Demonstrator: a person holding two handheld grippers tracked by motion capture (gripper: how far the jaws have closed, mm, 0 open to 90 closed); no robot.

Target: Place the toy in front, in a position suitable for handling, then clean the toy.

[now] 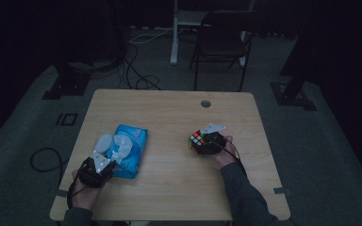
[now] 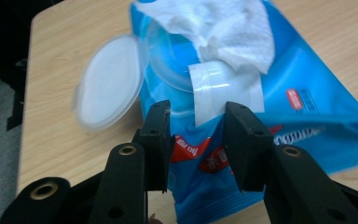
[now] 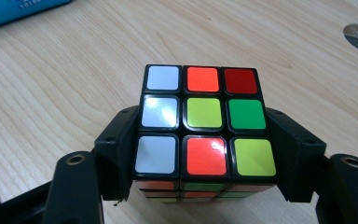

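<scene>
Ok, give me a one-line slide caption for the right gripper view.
Right gripper clamps a scrambled black-framed puzzle cube between its black jaws above the light wooden table.

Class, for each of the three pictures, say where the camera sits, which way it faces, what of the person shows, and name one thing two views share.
High view: above the person's side, facing forward and down on the table; both forearms and hands show, left tongs and right tongs.
Left gripper view: rides the left tongs, looking along open jaws at the wipes pack with its lid open.
Right gripper view: rides the right tongs, jaws clamping the puzzle cube.
Shared: the high view also shows the wipes pack and the cube.
</scene>
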